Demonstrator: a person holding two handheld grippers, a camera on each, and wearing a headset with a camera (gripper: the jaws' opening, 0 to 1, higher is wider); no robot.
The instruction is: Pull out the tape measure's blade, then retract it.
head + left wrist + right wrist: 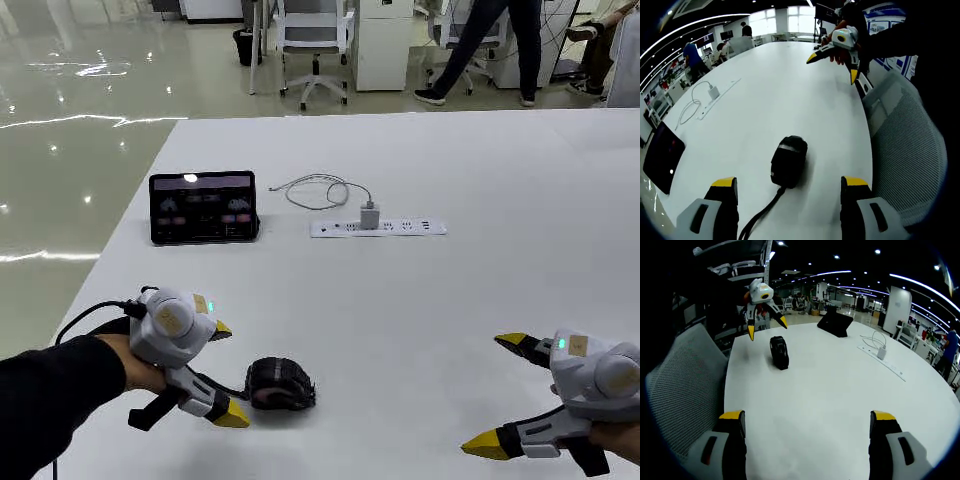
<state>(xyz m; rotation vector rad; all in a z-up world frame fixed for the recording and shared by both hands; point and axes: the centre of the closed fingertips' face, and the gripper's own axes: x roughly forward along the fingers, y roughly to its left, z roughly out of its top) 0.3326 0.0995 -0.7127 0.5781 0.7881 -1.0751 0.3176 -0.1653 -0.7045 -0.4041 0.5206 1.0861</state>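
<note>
Both grippers have jaws spread wide, nothing held. The left gripper (228,372) has yellow tips, and the tape measure (280,383) lies on the table just ahead of them. In the left gripper view it sits centred in the gap between the tips and touches neither. The tape measure is a black case lying on its side, and a black strap (762,212) trails from it back toward the left gripper. The right gripper (498,392) hovers low over the table's near right part, well apart from the tape measure, with bare table between its jaws. In the right gripper view the tape measure (779,352) is far off, below the other gripper. The table (420,300) is white, large and matte. Farther back on it a dark tablet (203,207) is propped up with its screen lit. To its right lies a white power strip (378,228) with a white charger (369,215) plugged in, and a looped white cable (315,190) lies beside that. A grey mesh chair back (910,145) sits at the table's near edge. The room is an open office with a glossy reflective floor (80,130), a white office chair (315,40) and white cabinets. A person's legs (480,40) show beyond the table. A dark bin (243,45) stands by the chair; can't tell its contents.
</note>
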